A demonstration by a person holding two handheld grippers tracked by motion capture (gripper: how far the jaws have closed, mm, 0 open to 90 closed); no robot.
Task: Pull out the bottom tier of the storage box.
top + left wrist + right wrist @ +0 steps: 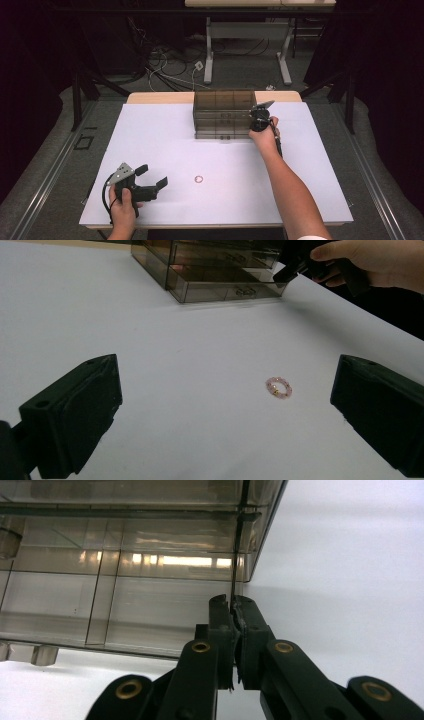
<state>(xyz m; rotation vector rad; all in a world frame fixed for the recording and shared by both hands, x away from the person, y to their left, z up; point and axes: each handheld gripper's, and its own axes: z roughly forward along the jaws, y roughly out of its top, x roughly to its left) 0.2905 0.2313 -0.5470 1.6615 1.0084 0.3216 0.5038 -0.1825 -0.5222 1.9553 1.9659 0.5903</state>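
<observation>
The right gripper [233, 611] is clenching its black jaws on the thin front edge of a drawer at the right end of the smoke-tinted clear plastic drawer box [223, 114], which is sitting at the far middle of the white table [165, 135]. The left gripper [152, 176] is resting near the table's front left with its jaws standing wide apart, grasping nothing. A small pink beaded ring [279, 387] is lying flat on the table ahead of those jaws, well apart from the box.

Left gripper [152, 177] low at 7 o'clock, jaws wide apart, pointing toward 3 o'clock. Right gripper [258, 119] at 1 o'clock, forearm outstretched, jaws pinched together.
</observation>
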